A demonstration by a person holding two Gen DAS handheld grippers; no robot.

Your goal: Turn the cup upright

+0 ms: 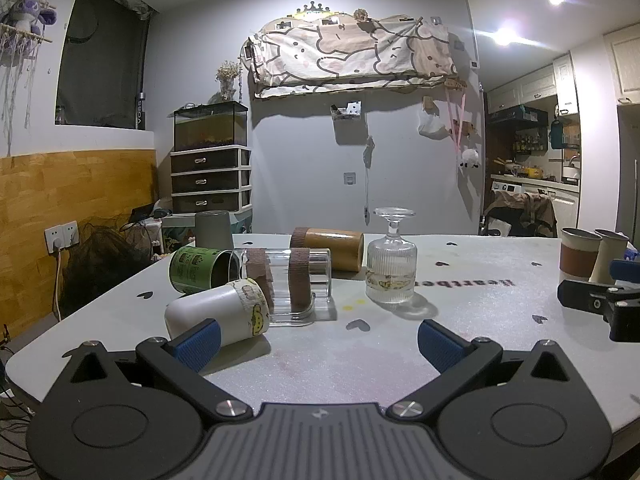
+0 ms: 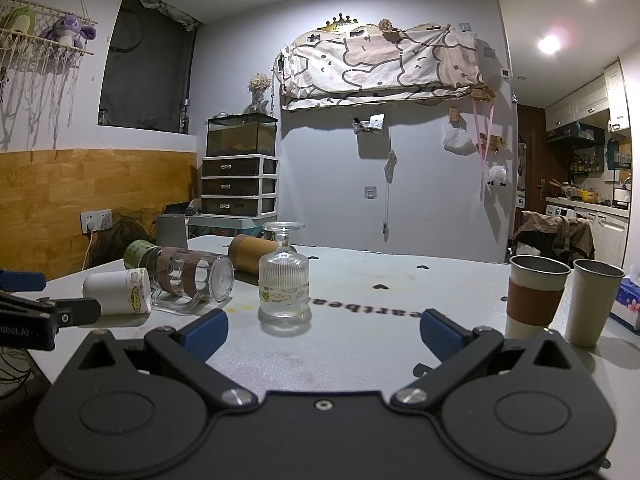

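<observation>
A ribbed glass goblet [image 1: 391, 268] stands upside down mid-table, foot up; it also shows in the right wrist view [image 2: 284, 284]. On their sides lie a white cup with a cartoon band [image 1: 216, 312] [image 2: 116, 293], a clear glass mug with brown bands [image 1: 296, 284] [image 2: 192, 282], a green can [image 1: 198, 268] and a bamboo cup [image 1: 332, 250]. My left gripper [image 1: 316, 344] is open and empty, its left finger in front of the white cup. My right gripper [image 2: 322, 334] is open and empty, just short of the goblet.
Two upright cups stand at the right: one with a brown sleeve [image 2: 536, 296] and a plain beige one [image 2: 592, 304]. A grey cup [image 1: 213, 229] stands upside down at the table's far left. A blue tissue pack [image 2: 630, 292] lies at the right edge.
</observation>
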